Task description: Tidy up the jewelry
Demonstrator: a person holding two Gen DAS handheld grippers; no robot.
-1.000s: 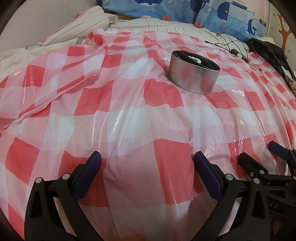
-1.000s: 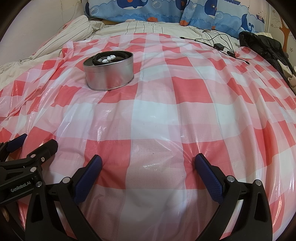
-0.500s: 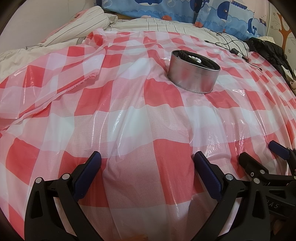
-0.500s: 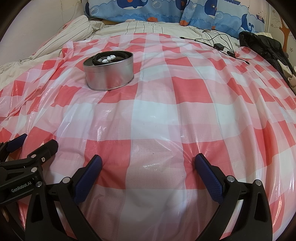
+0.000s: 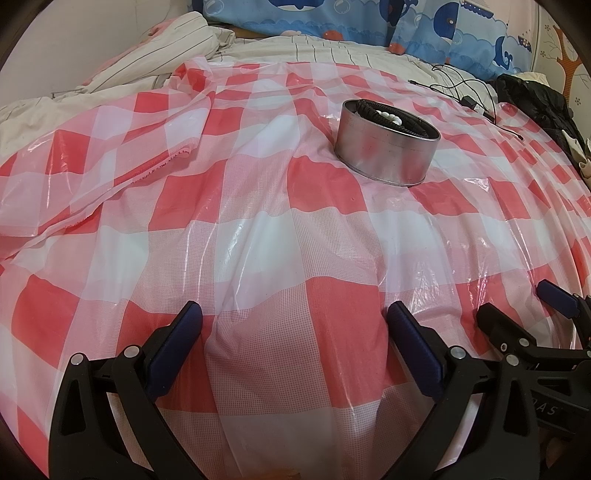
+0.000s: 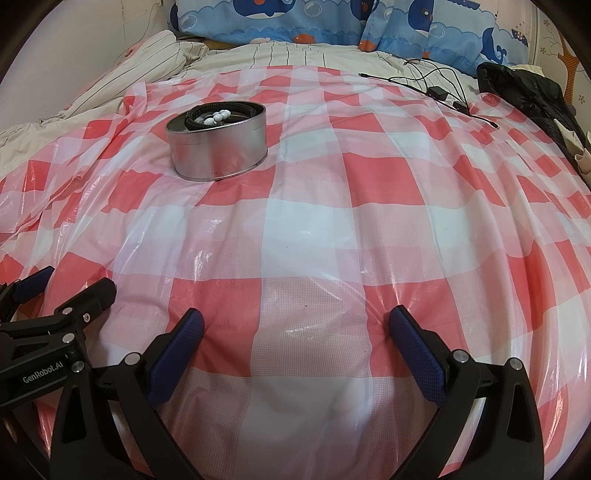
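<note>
A round silver tin [image 5: 386, 155] [image 6: 216, 146] stands on the red and white checked plastic sheet [image 5: 258, 229] [image 6: 332, 221]. Inside it lie a black braided bracelet [image 6: 221, 110] and a white bead bracelet [image 5: 388, 117] [image 6: 216, 117]. My left gripper [image 5: 293, 325] is open low over the sheet, well short of the tin, with nothing between its fingers. My right gripper [image 6: 295, 325] is also open and holds nothing, with the tin far ahead to its left. Each gripper shows at the edge of the other's view.
Black cables with a small adapter [image 6: 437, 92] lie on the sheet's far right. A black jacket [image 6: 532, 96] is heaped at the right edge. Blue whale-print pillows [image 6: 314, 18] and striped bedding [image 5: 177, 55] lie beyond the sheet.
</note>
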